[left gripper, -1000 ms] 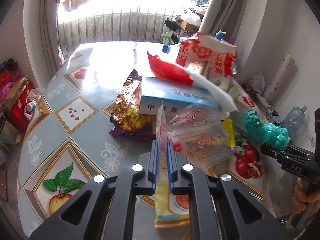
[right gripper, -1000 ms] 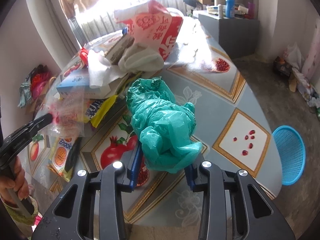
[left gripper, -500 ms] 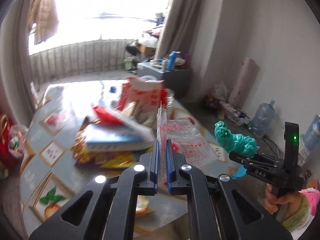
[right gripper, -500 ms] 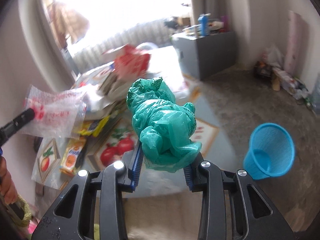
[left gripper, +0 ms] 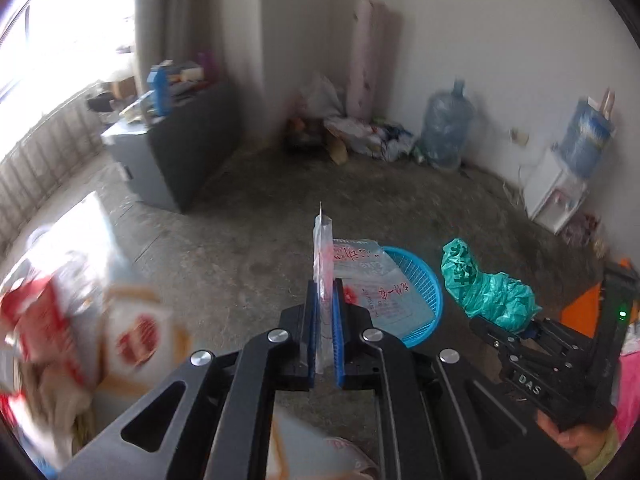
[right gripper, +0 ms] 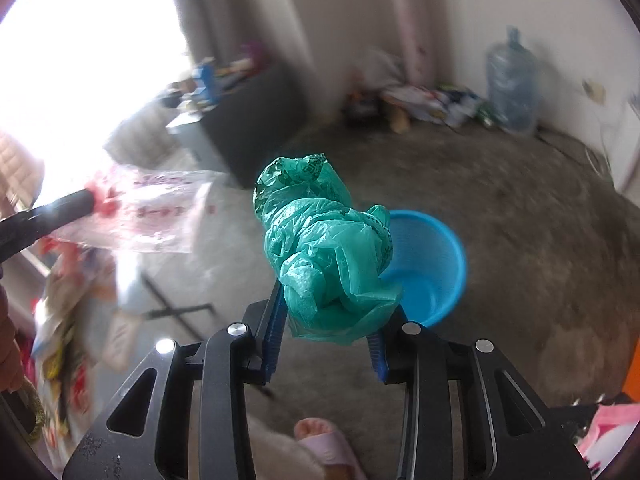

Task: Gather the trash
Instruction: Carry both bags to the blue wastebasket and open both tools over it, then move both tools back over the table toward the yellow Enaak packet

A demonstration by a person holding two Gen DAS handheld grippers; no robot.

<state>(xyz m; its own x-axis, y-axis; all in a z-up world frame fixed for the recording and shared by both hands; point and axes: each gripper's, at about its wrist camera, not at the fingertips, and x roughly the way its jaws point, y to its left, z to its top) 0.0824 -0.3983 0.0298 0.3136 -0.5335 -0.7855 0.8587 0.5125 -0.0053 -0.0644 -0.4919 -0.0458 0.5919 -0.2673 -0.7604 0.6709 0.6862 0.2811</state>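
The left gripper [left gripper: 325, 304] is clamped almost shut on a clear plastic bag [left gripper: 372, 284] printed with red characters; the bag's pinched edge stands upright between the blue pads while the rest of the sheet hangs out to the right, in front of the blue basket [left gripper: 420, 280] standing on the bare concrete floor [left gripper: 240, 256]; whether the bag is directly over the basket cannot be told from this angle. The right gripper [right gripper: 328, 312] holds a crumpled green plastic bag [right gripper: 324, 248] between partly spread jaws, the wad bulging up and forward past the pads; in the right wrist view the basket shows just behind and to the right of the wad, its open mouth facing up and its inside empty as far as can be seen. In the left wrist view the green bag sits just right of the basket's rim, above the floor; a hand [left gripper: 576, 440] grips the right tool's handle at the lower right edge. A cluttered table [left gripper: 100, 248] blurs past at the left, a red and white bag [left gripper: 36, 328] on it; a large water jug [left gripper: 446, 124] stands by the far wall; a slippered foot [right gripper: 328, 444] shows at the bottom of the right wrist view.
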